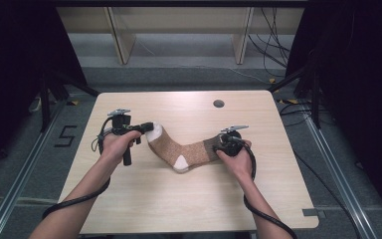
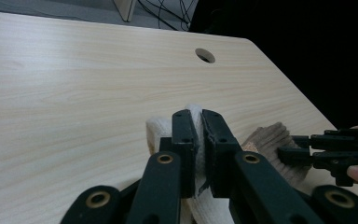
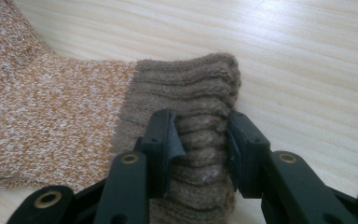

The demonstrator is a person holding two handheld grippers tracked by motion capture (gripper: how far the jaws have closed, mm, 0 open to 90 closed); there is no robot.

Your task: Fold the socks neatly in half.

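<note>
A speckled orange-brown sock [image 1: 171, 147] with a white toe, a white heel and a brown ribbed cuff lies bent on the wooden table [image 1: 189, 199]. My left gripper [image 1: 149, 128] is at the sock's left end, shut on the white toe [image 2: 161, 133], which sticks up between its jaws [image 2: 198, 135]. My right gripper [image 1: 224, 147] is at the sock's right end. In the right gripper view its jaws [image 3: 200, 135] press on the bunched ribbed cuff [image 3: 191, 88]. The left gripper view also shows the right gripper [image 2: 298, 147] at the cuff [image 2: 272, 140].
A round cable hole [image 1: 218, 103] sits near the table's far edge. Wooden shelf legs [image 1: 122, 40] stand behind the table, with loose cables [image 1: 271, 50] on the floor. Dark curtains hang on both sides. A cable trails from each gripper over the front edge.
</note>
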